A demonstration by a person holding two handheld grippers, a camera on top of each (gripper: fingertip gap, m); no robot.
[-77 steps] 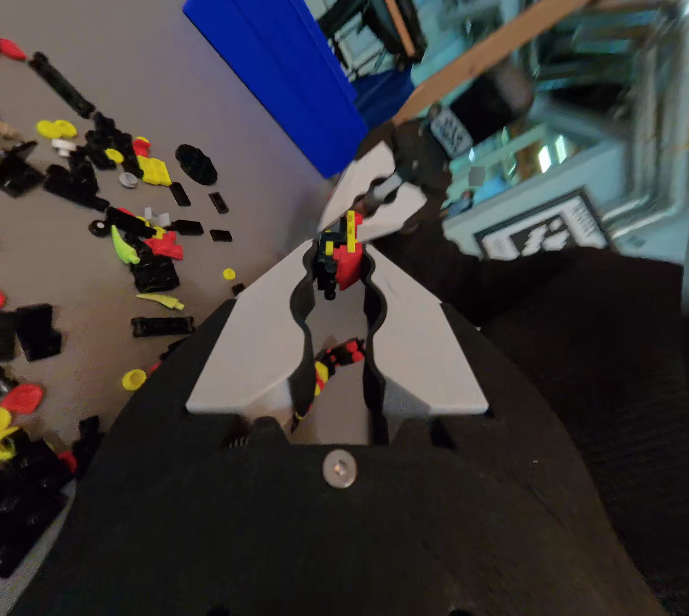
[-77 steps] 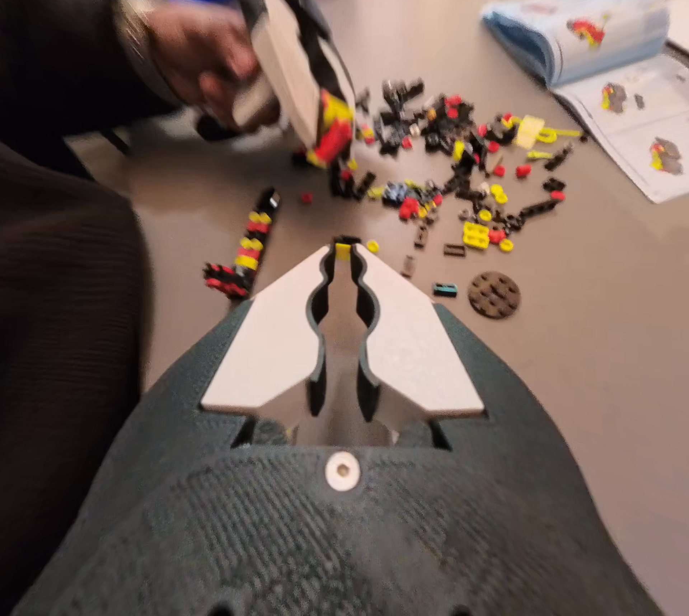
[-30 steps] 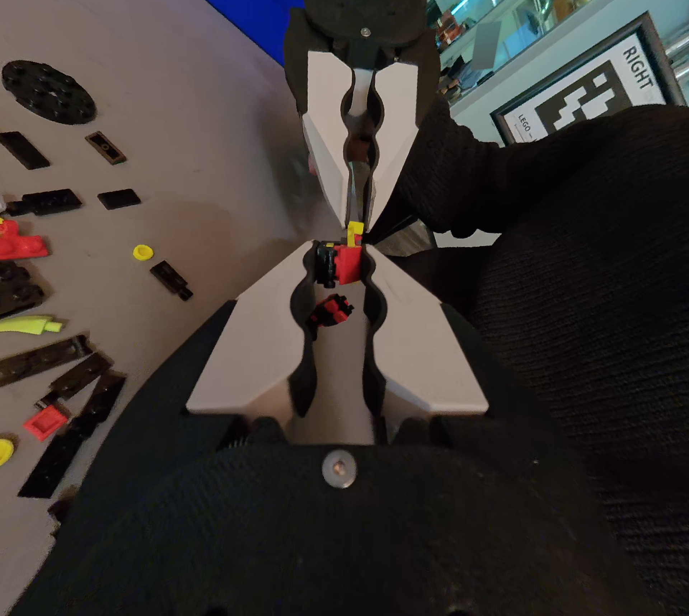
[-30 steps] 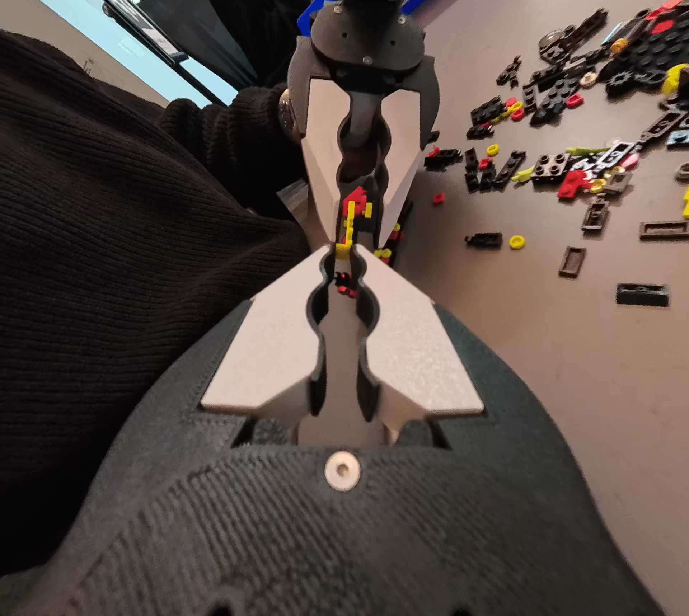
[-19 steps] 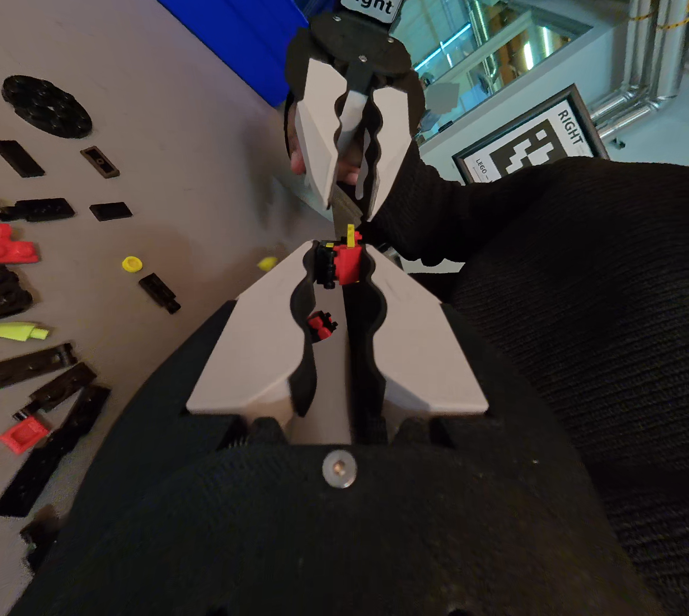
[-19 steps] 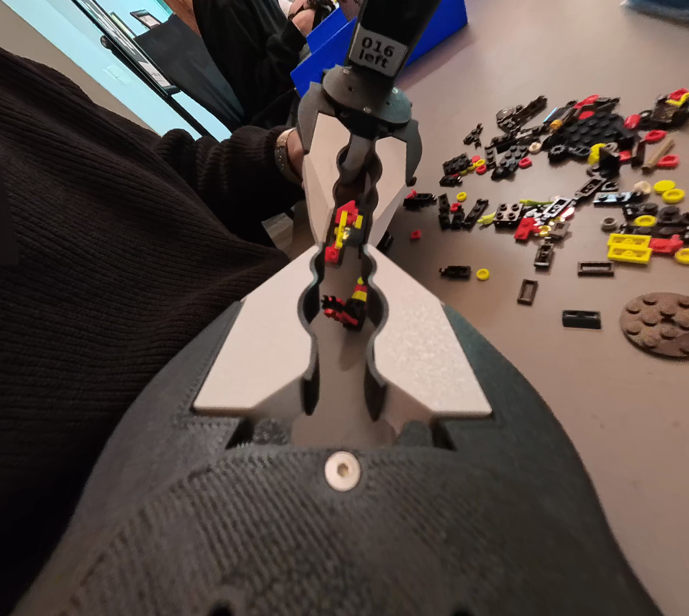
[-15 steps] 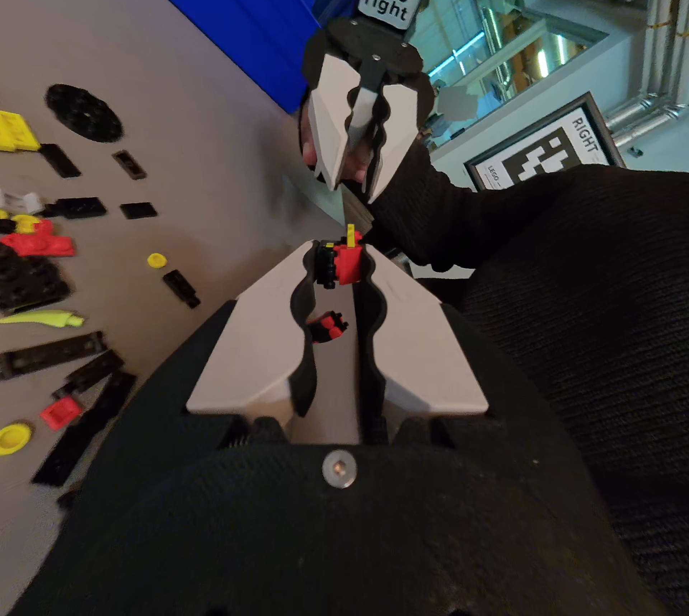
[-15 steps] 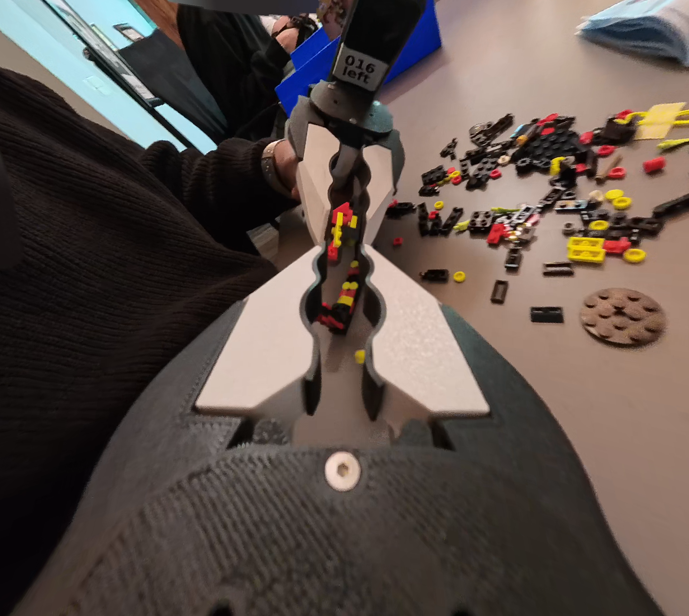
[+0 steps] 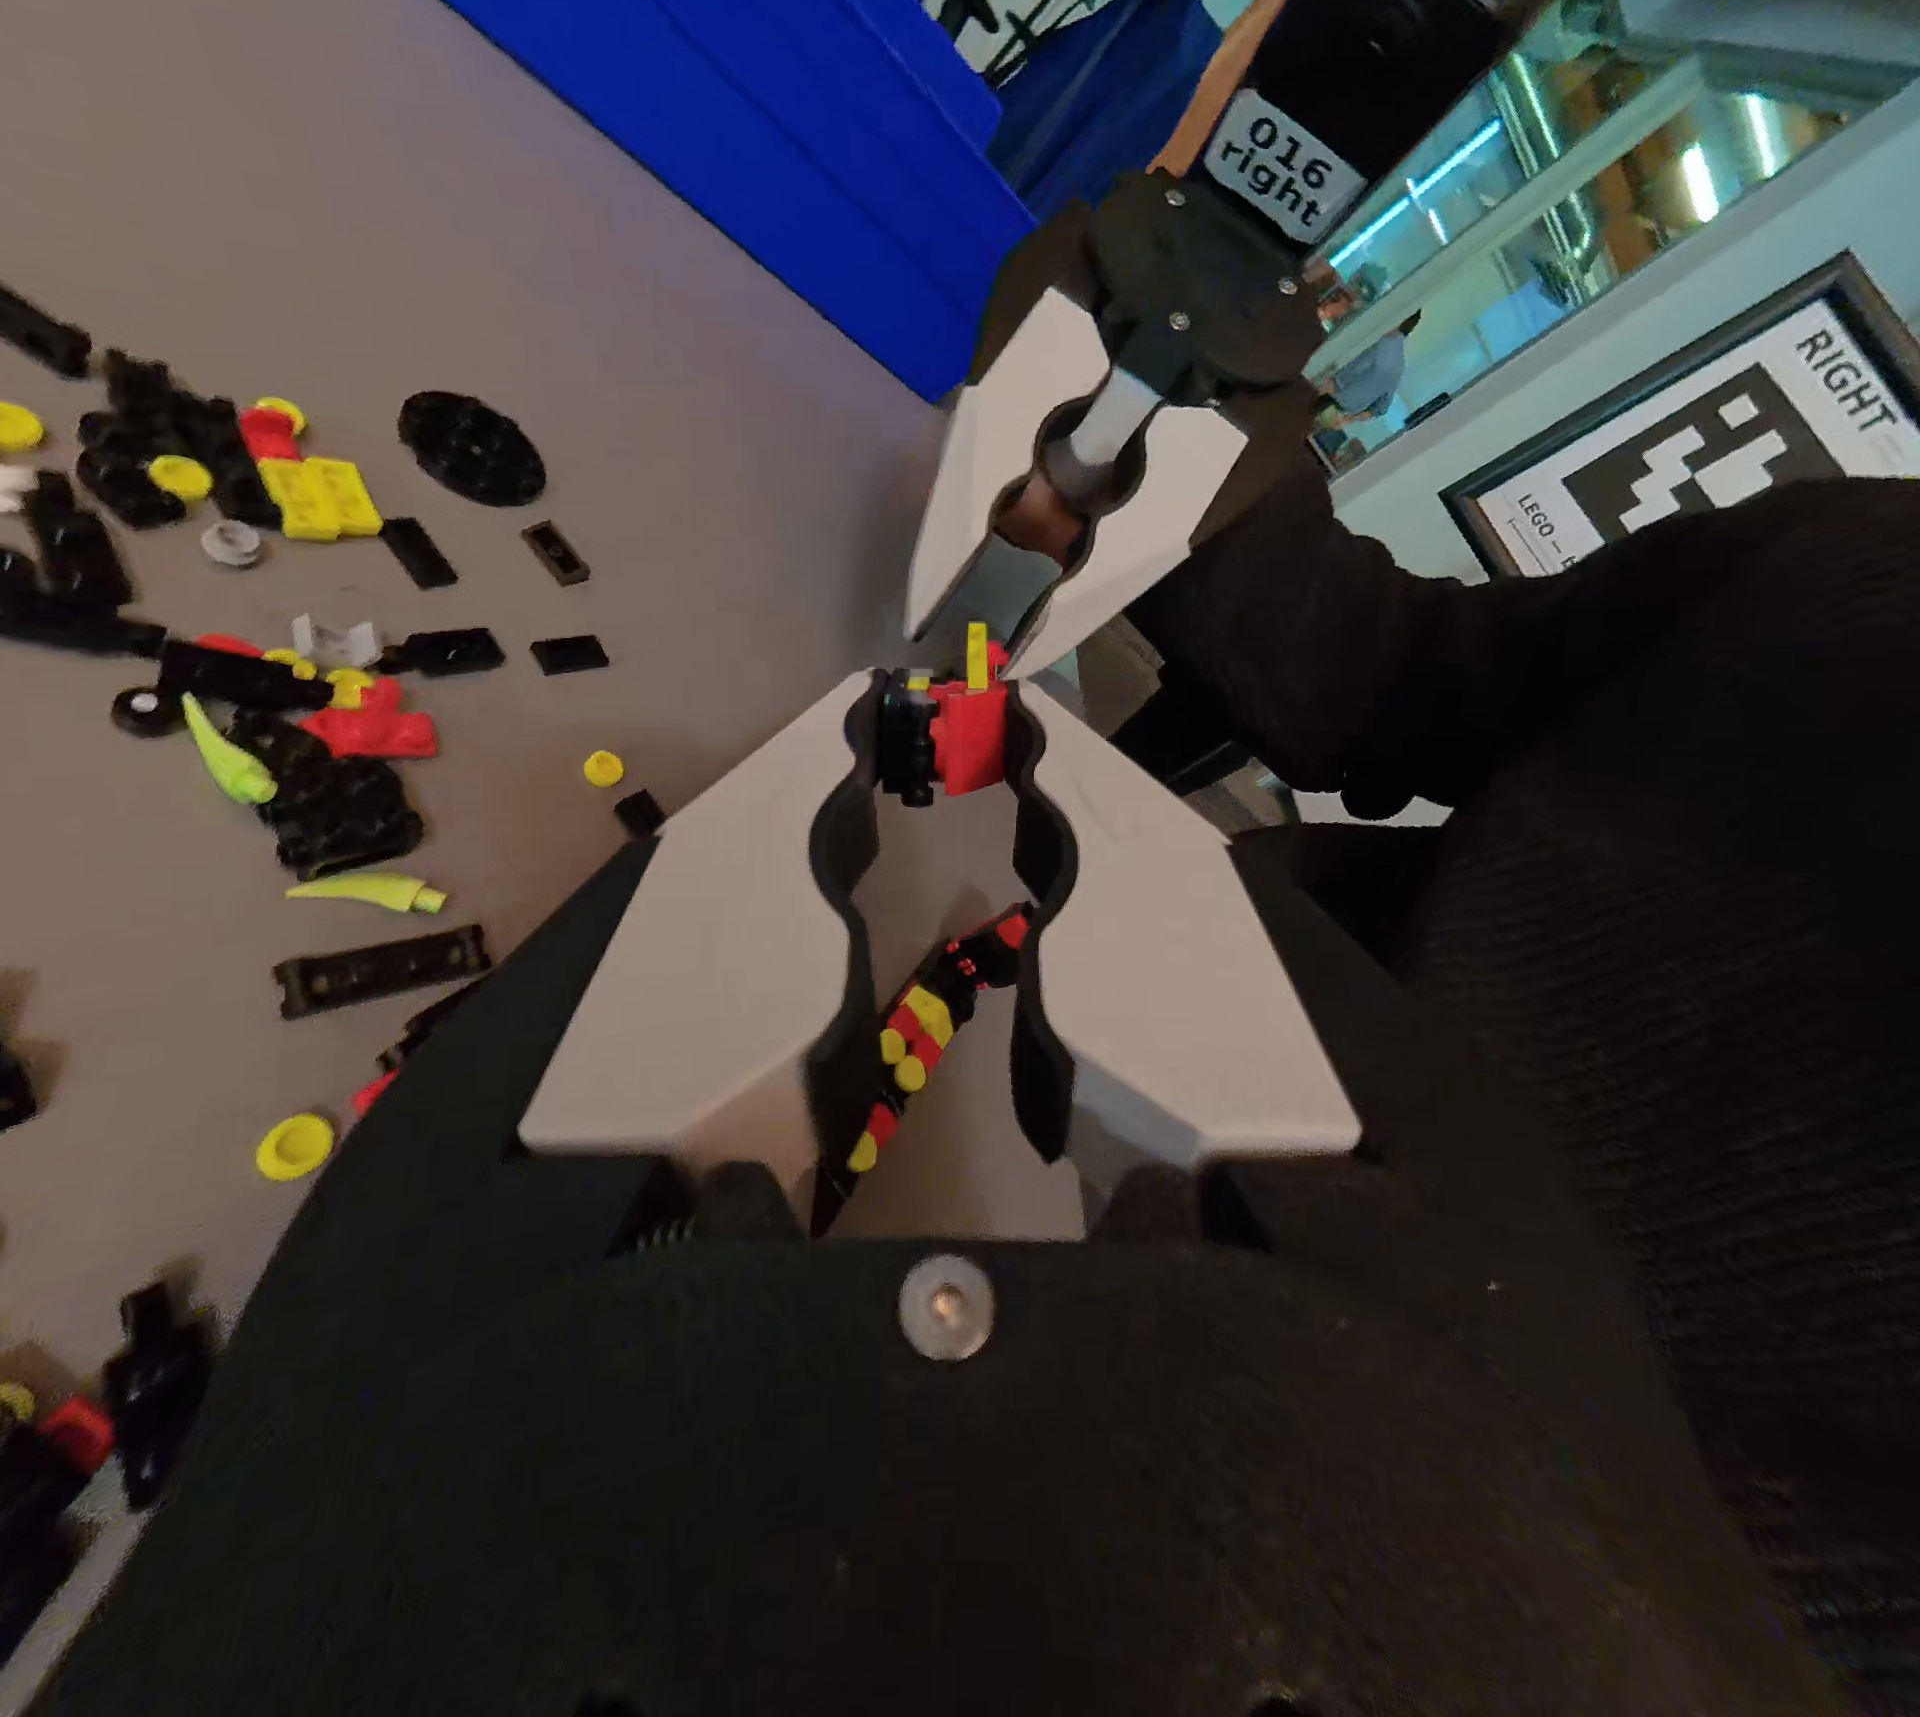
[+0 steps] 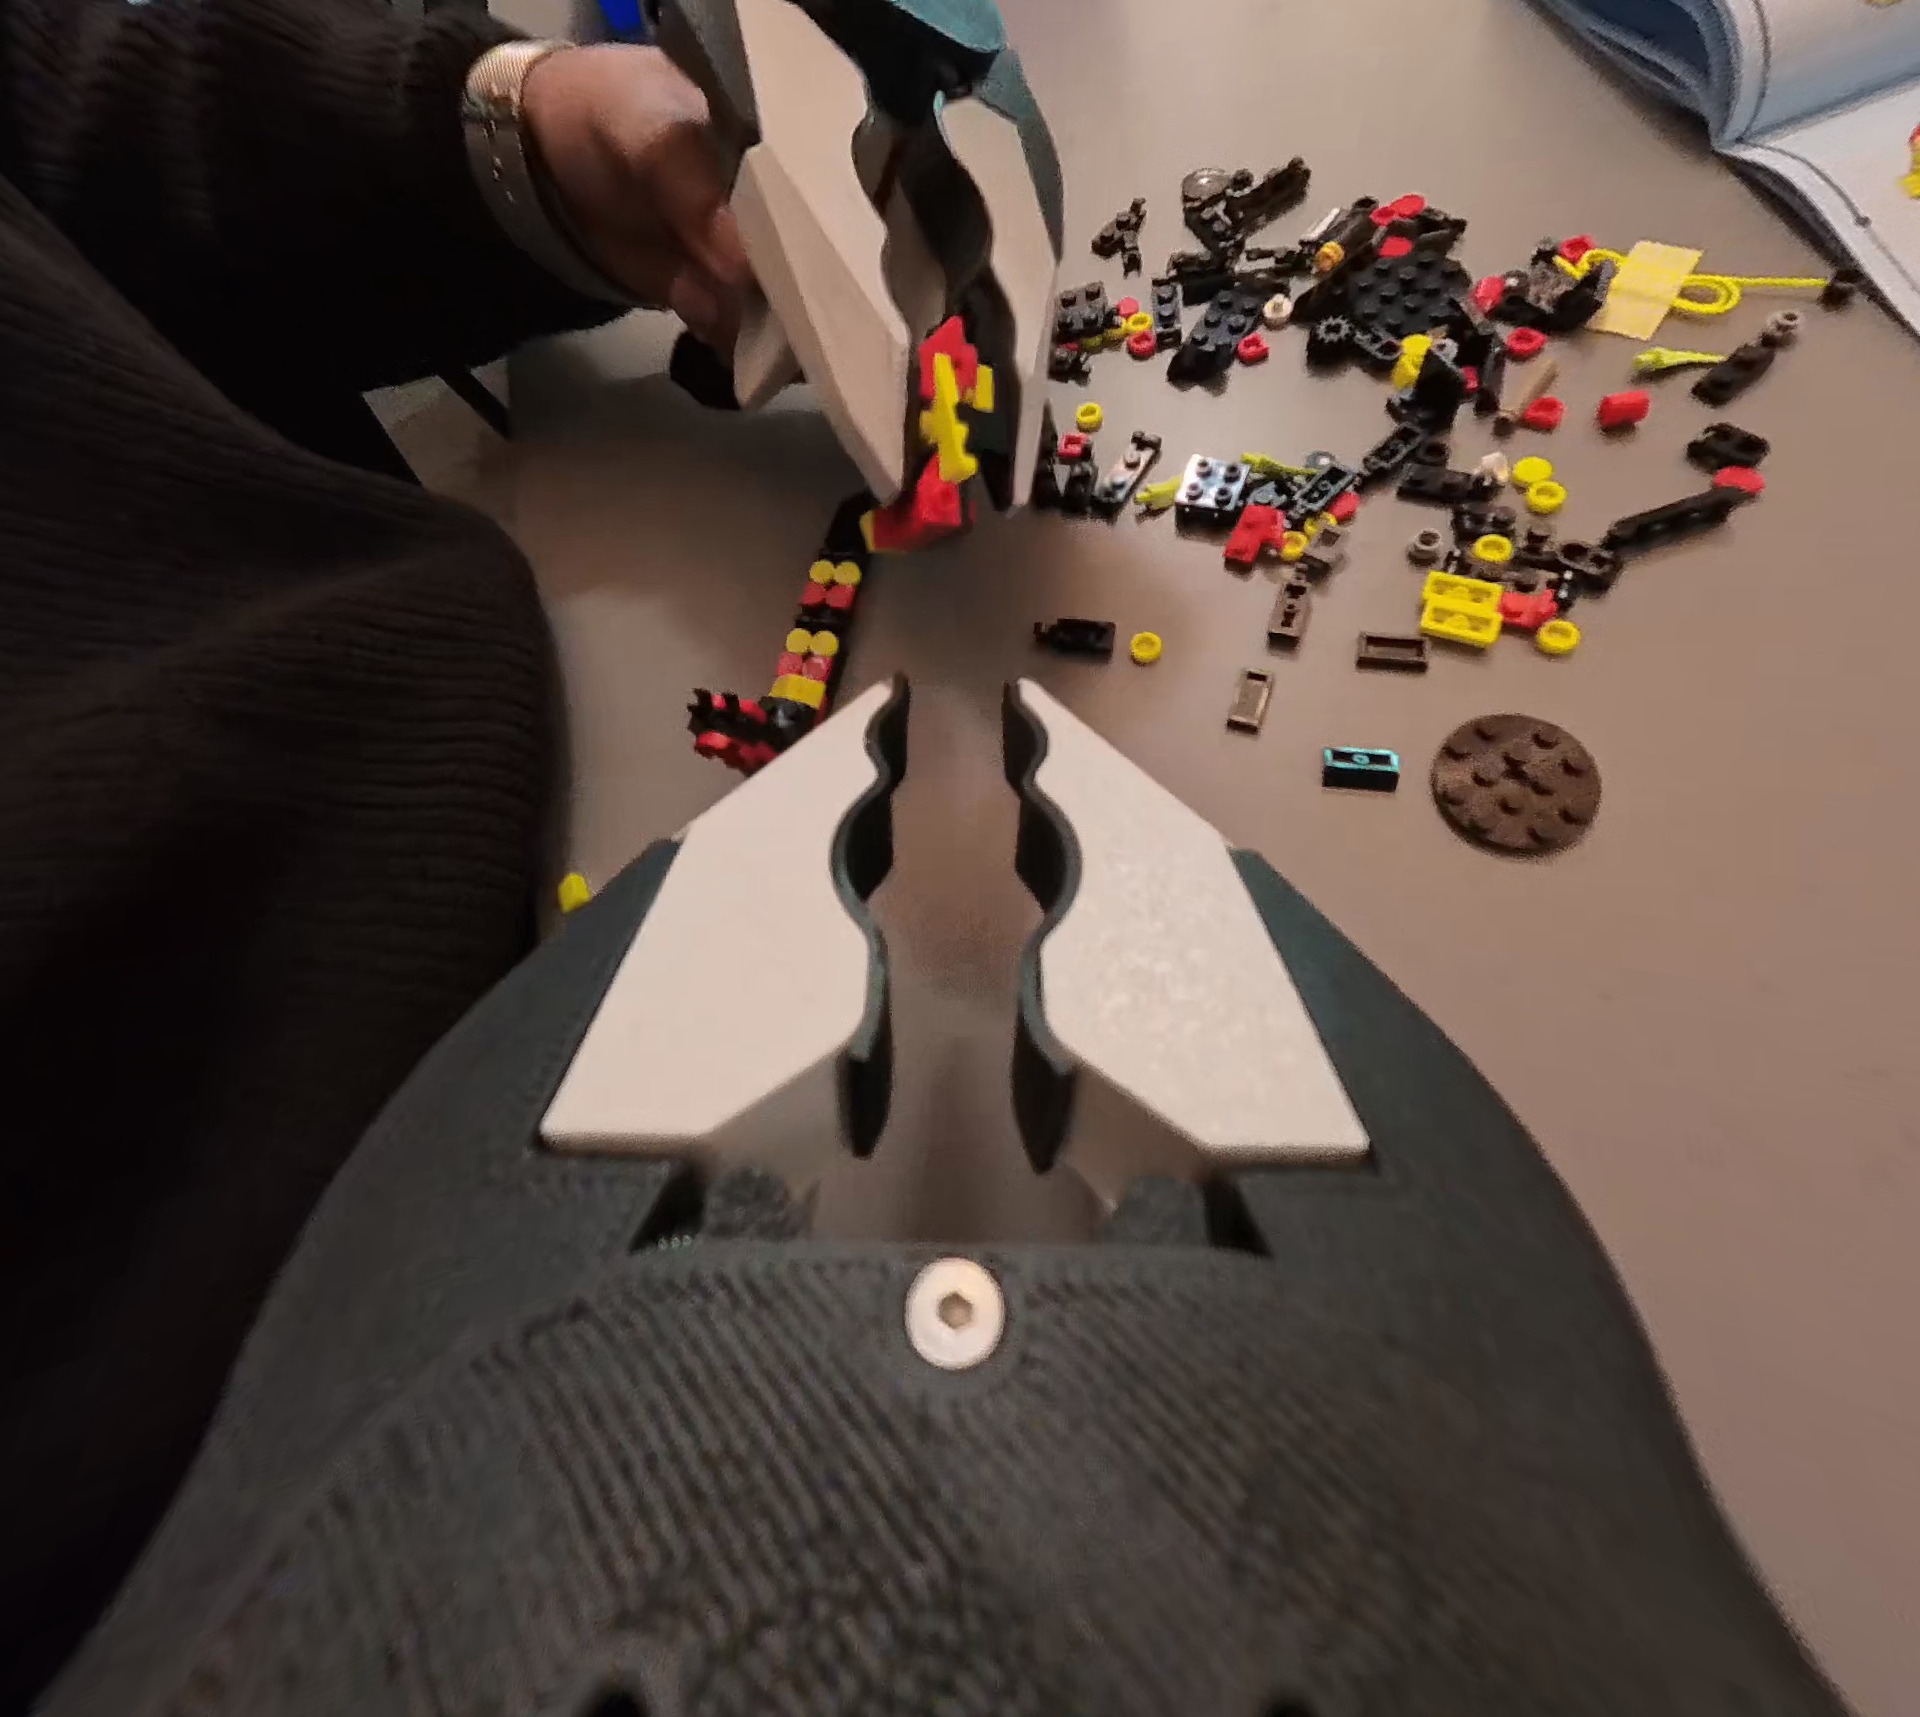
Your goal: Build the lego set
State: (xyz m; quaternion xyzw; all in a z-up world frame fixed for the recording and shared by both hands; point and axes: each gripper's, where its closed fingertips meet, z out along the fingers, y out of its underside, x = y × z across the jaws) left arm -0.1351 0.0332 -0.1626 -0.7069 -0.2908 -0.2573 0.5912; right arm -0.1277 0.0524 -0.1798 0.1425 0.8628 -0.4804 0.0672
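My left gripper point(image 9: 940, 693) is shut on a small red, black and yellow lego assembly point(image 9: 951, 732) and holds it above the table. It also shows in the right wrist view point(image 10: 940, 488), tilted down, with the assembly point(image 10: 940, 431) between its fingers. My right gripper point(image 10: 954, 691) is open and empty. In the left wrist view its fingertips point(image 9: 1023, 654) sit just beyond the assembly. A long black, red and yellow striped build point(image 10: 816, 628) lies on the table below both grippers; it also shows between my left fingers point(image 9: 914, 1033).
Several loose black, red and yellow pieces point(image 10: 1351, 420) are scattered over the grey table. A round dark plate point(image 10: 1515, 784) lies to the right, an open instruction booklet point(image 10: 1714, 5) at the far right. A blue bin point(image 9: 707, 57) stands behind. A small yellow piece point(image 10: 571, 890) lies by the sleeve. Only a small space, under 4 cm, lies between the two pairs of fingers.
My right gripper was shut on a small yellow piece against the assembly; it has opened and drawn back a little. A small yellow piece now lies on the table. The left gripper keeps its hold.
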